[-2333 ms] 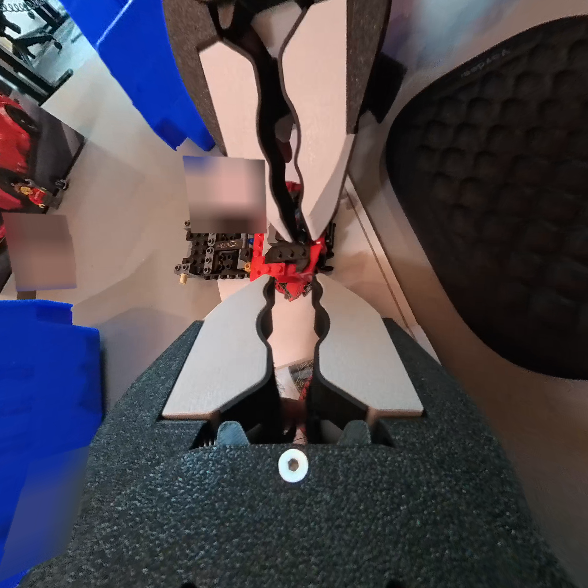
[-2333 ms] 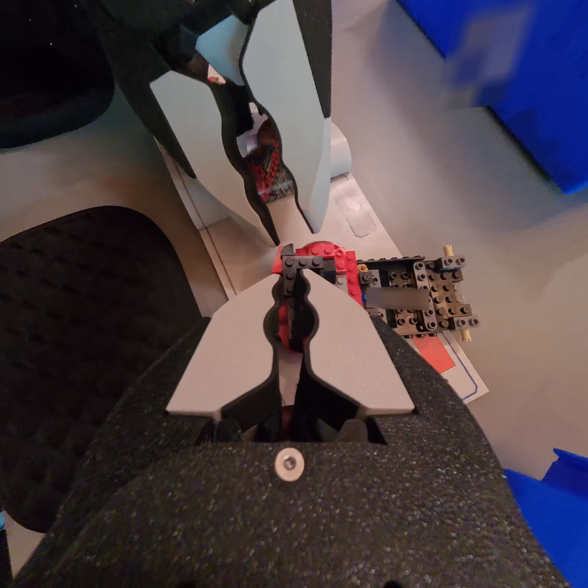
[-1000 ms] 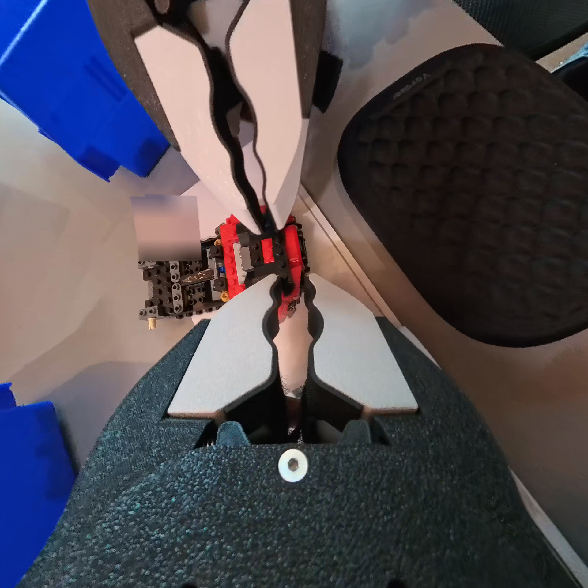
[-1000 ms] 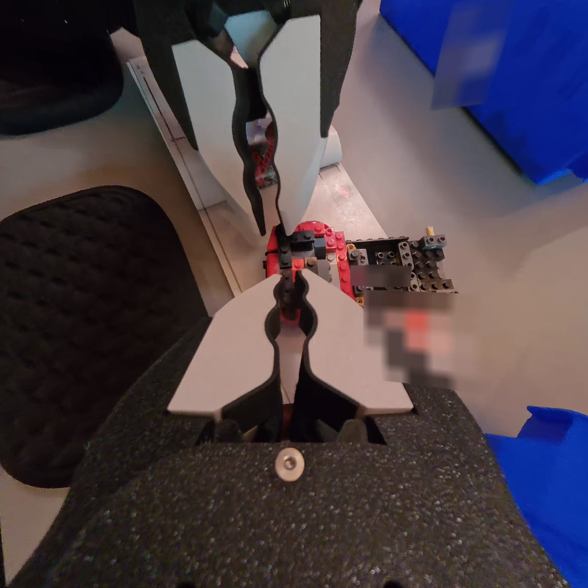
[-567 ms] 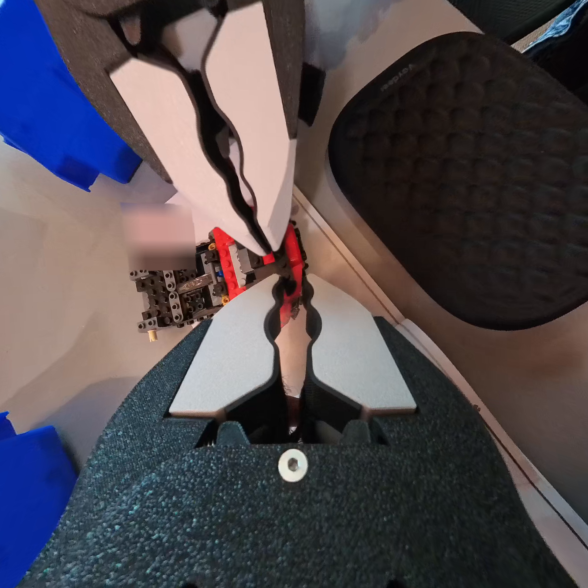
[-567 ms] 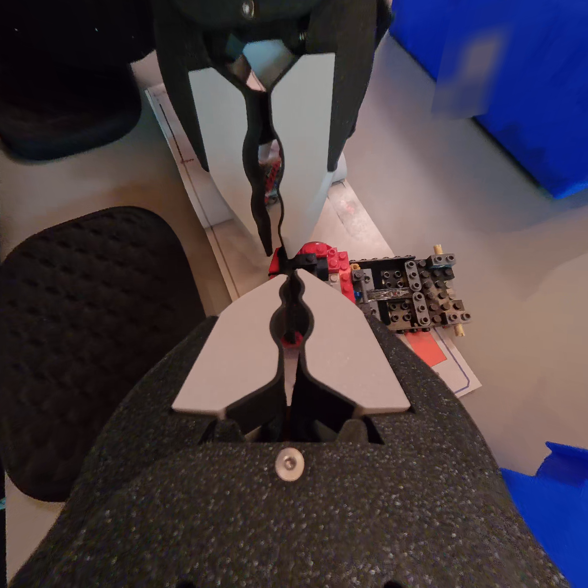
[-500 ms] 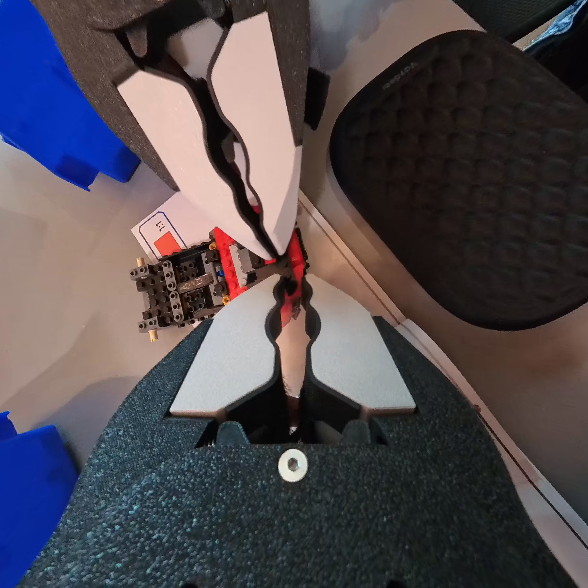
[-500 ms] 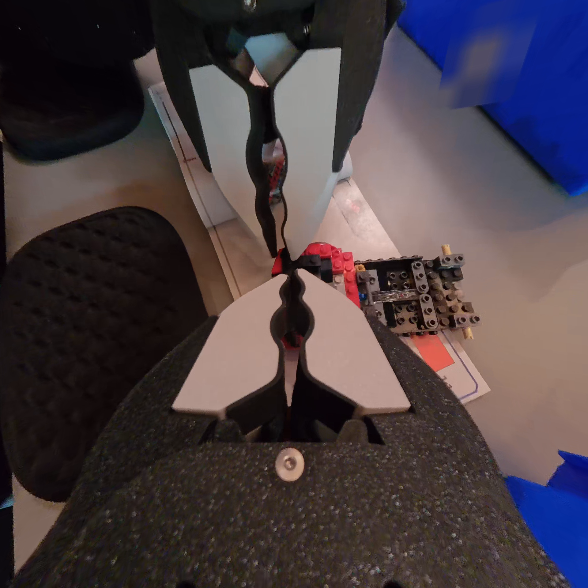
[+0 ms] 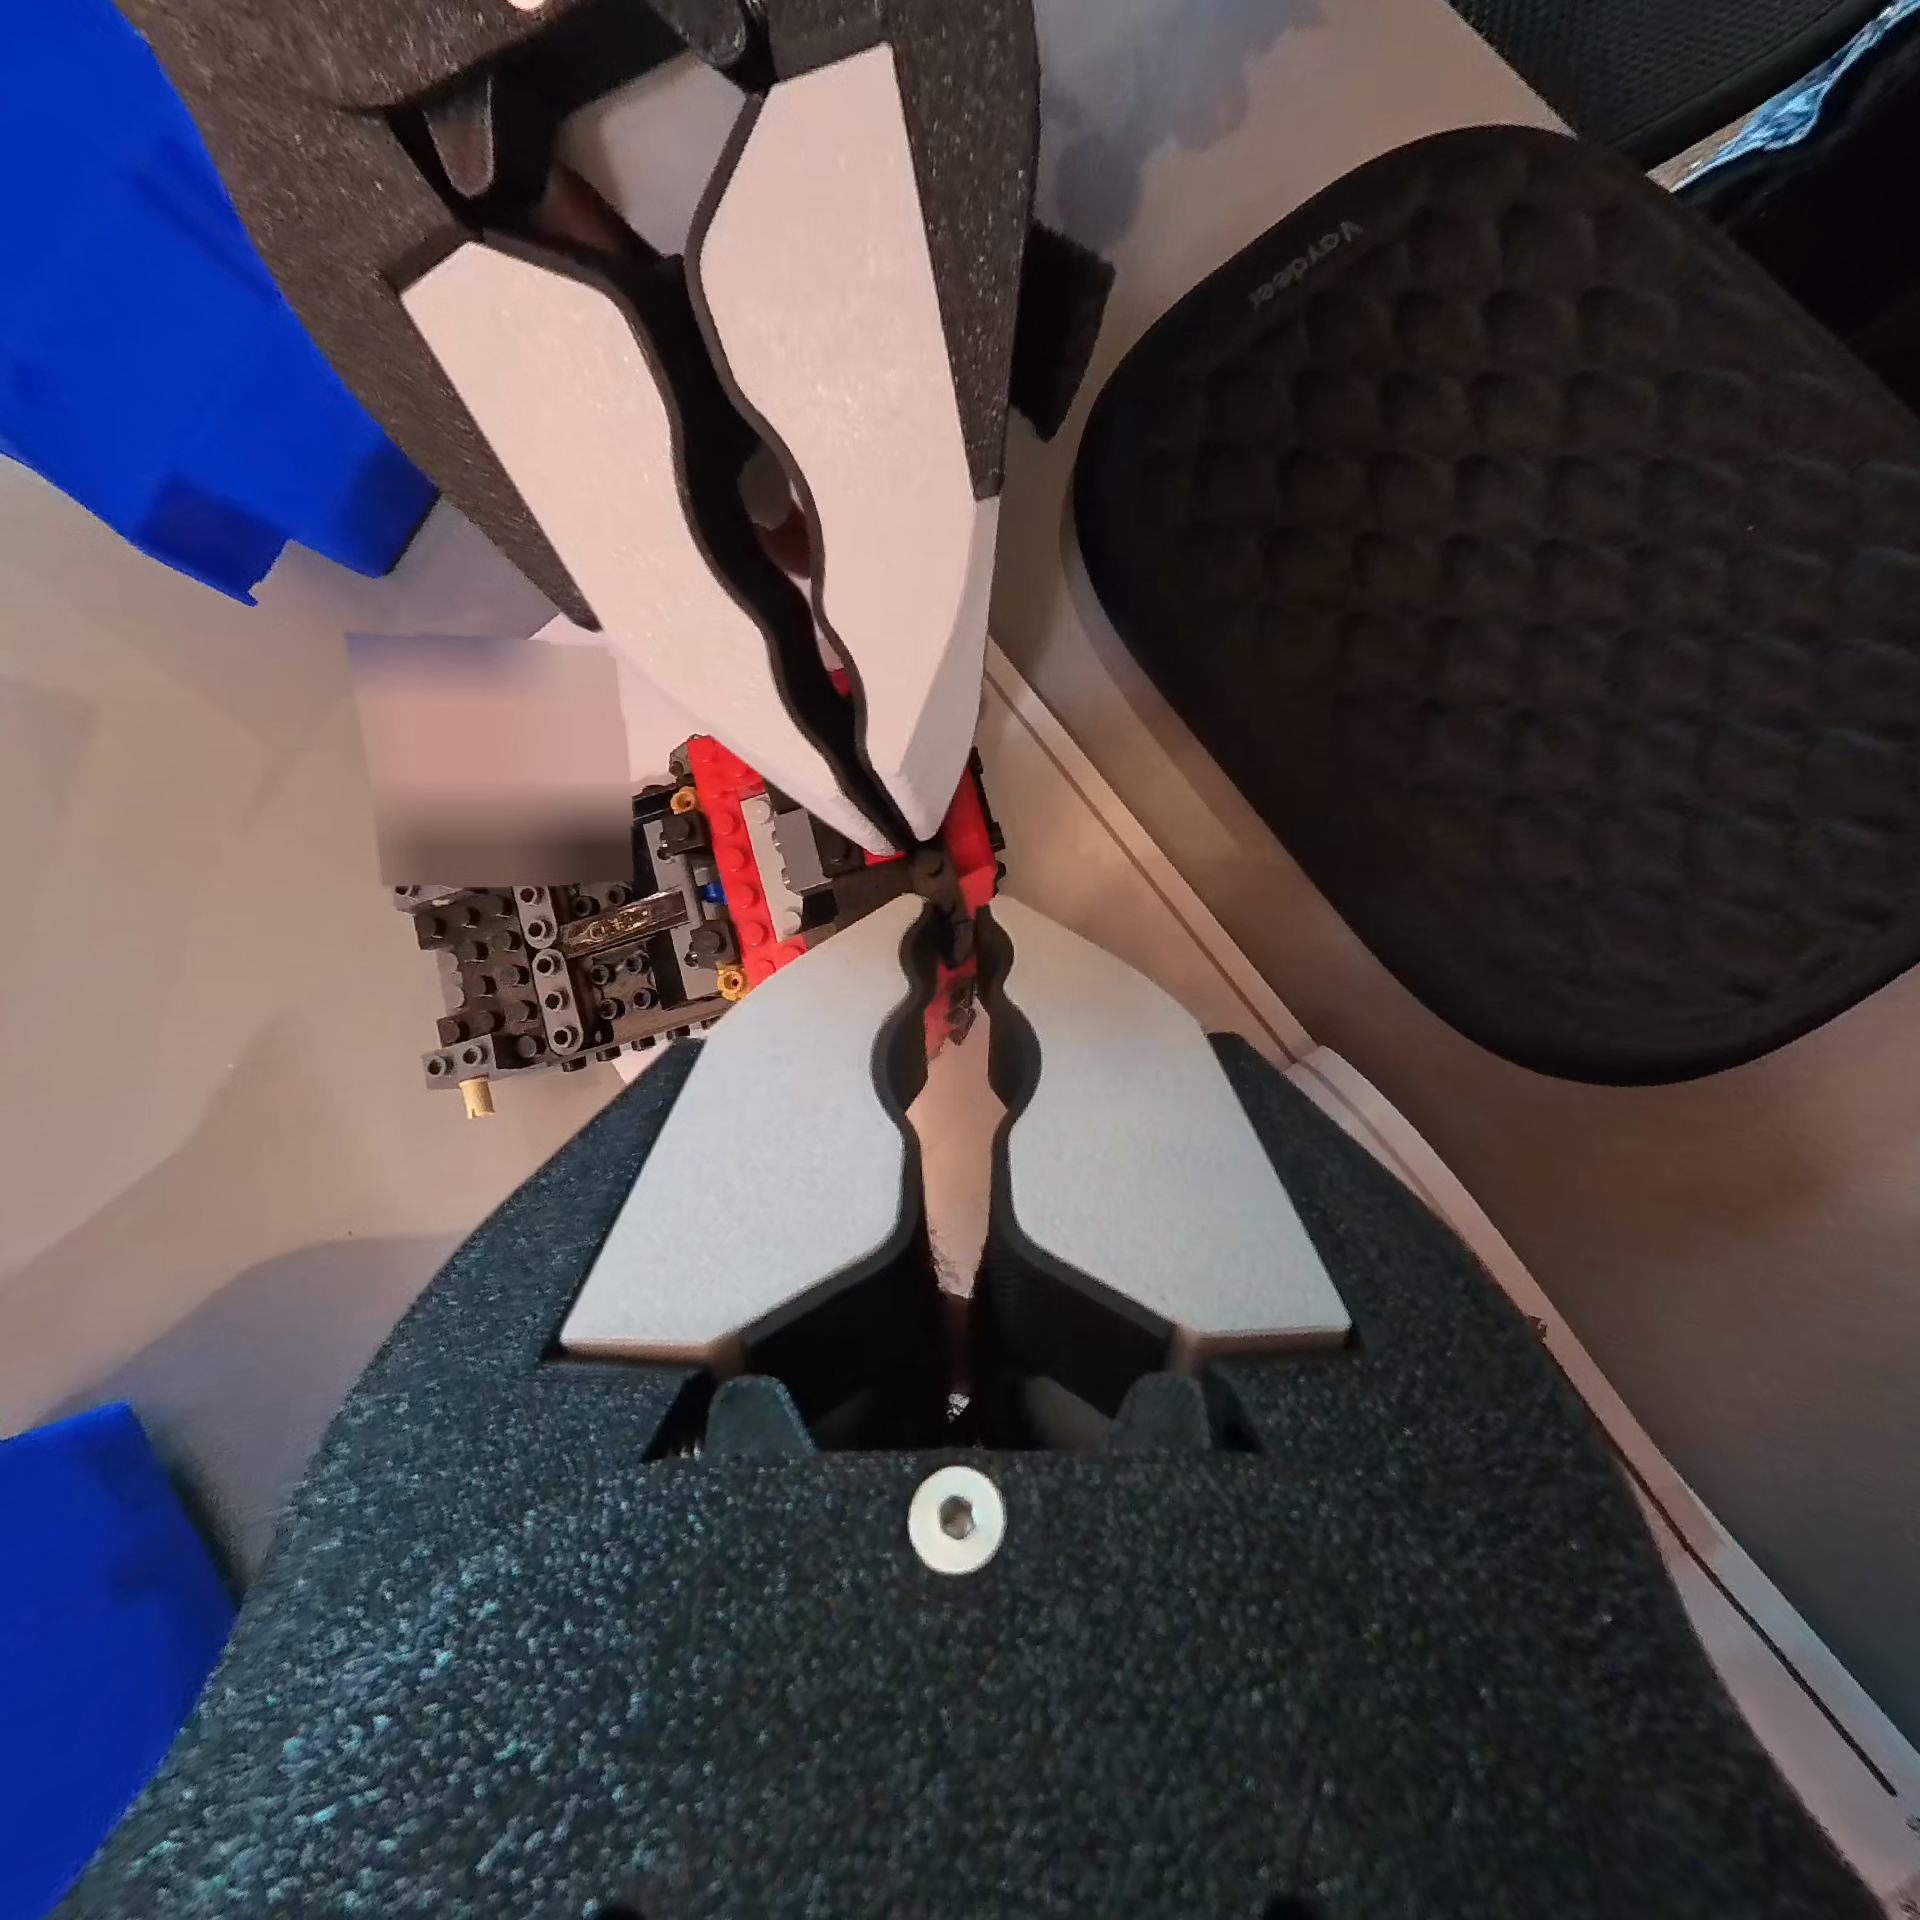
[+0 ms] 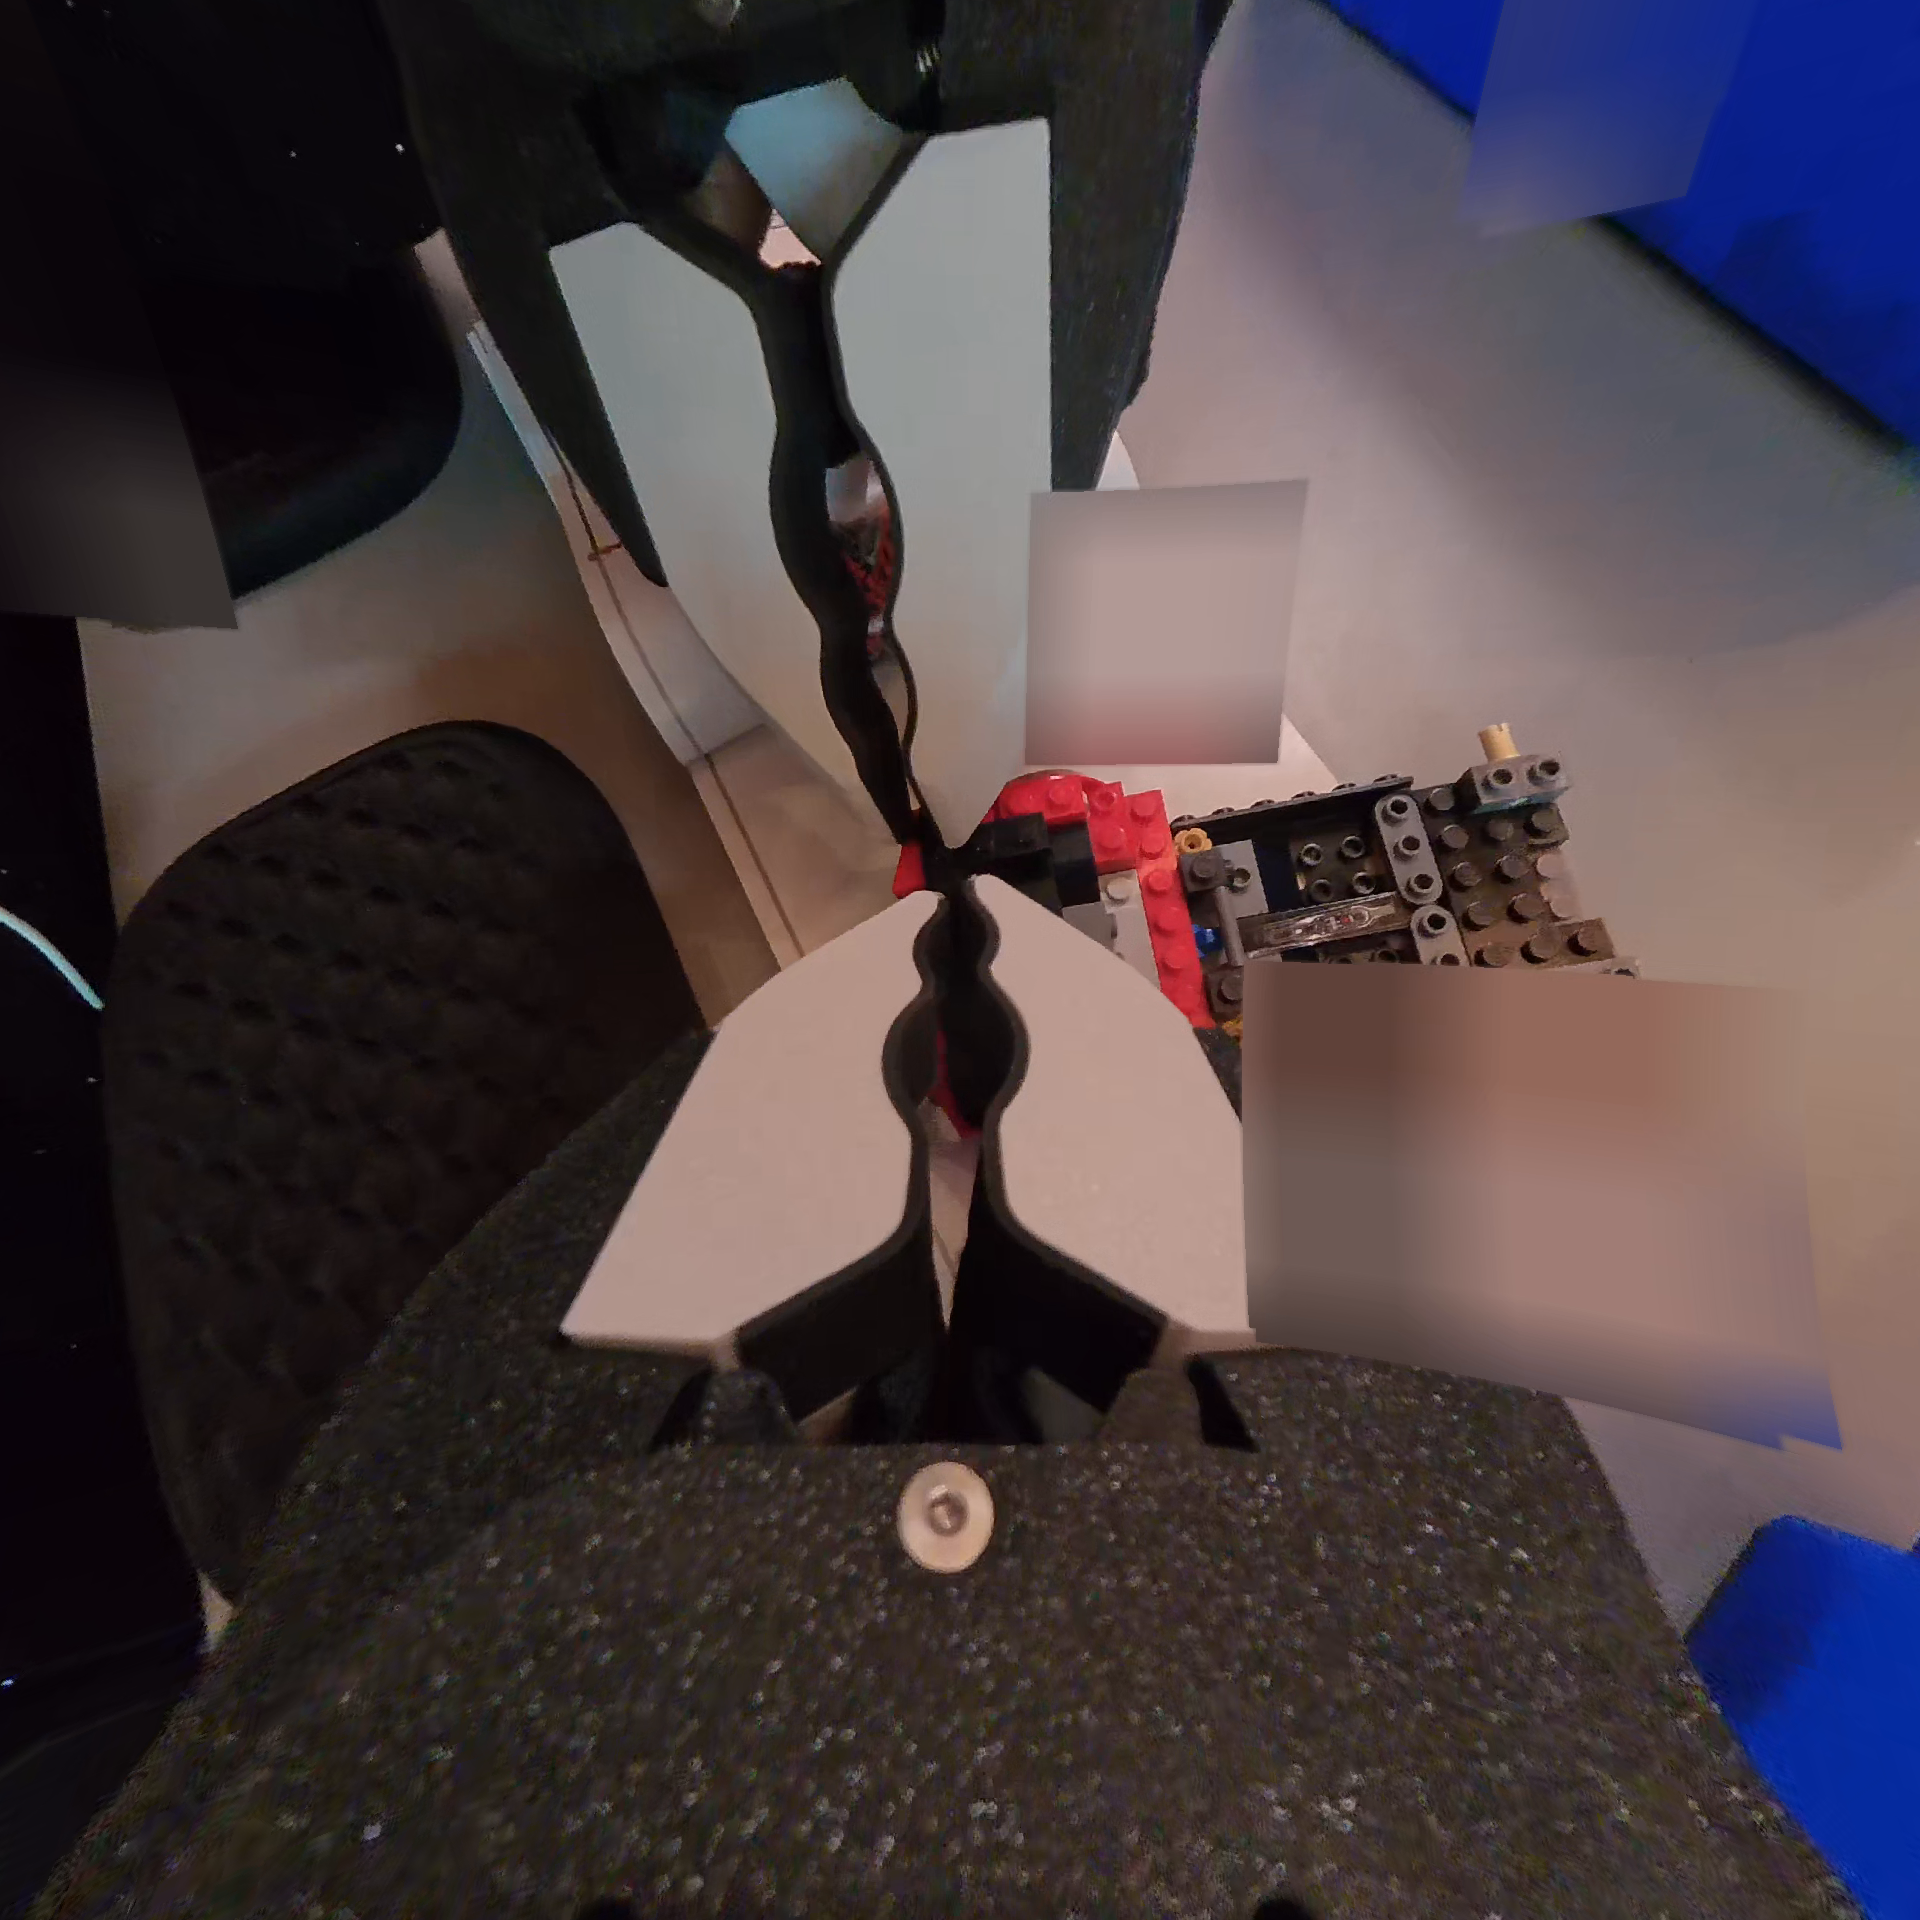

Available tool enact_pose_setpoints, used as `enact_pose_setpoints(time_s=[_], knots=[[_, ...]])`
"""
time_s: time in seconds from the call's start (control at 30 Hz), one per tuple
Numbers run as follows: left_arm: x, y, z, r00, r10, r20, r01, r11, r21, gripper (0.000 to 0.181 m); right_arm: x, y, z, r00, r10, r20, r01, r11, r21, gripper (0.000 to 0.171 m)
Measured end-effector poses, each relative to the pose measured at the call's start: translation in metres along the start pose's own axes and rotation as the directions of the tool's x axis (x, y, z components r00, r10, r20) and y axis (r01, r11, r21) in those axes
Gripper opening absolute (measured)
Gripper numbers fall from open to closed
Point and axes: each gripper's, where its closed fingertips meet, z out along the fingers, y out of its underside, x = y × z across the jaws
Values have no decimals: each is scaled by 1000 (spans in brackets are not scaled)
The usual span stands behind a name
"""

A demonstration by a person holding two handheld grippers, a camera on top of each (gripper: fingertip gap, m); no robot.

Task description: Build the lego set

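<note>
The lego model (image 9: pixel 665 935), a partly built car with a red front section and a black and grey studded rear, lay on the pale tabletop (image 9: pixel 156 987) with a sheet of paper under it. In the left wrist view its red end pointed toward the two grippers and its dark end, with a small tan peg (image 9: pixel 478 1096) sticking out, pointed away to the left.

The left gripper (image 9: pixel 945 920) reached in from below, its fingers (image 9: pixel 790 1122) drawn nearly together and pinching a thin black piece (image 9: pixel 951 930) at the red end of the model. The right gripper (image 9: pixel 914 831) came in from the opposite side, tip to tip with the left one, and its fingers (image 9: pixel 623 499) were likewise pressed close on the same spot. In the right wrist view the two grippers met at a point just left of the red bricks (image 10: pixel 1101 821), with the right gripper (image 10: pixel 961 894) below and the left gripper (image 10: pixel 920 821) above it; whether both gripped one and the same piece could not be told.

A black dimpled cushion (image 9: pixel 1538 582) sat just beside the model on its right in the left wrist view. Blue bins (image 9: pixel 135 312) stood at the far left edge, well apart from the model.
</note>
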Motion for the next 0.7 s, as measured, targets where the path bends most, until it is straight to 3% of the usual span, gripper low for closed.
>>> enact_pose_setpoints(time_s=[0.57,0.7], knots=[[0,0,0,996,-66,-60,67,998,14,4,0,2,1,995,99,-5,-99,989,-109,1],[0,-1,0,995,-76,-68,77,997,17,4,1,1,0,1000,21,2,-20,990,-140,0]])
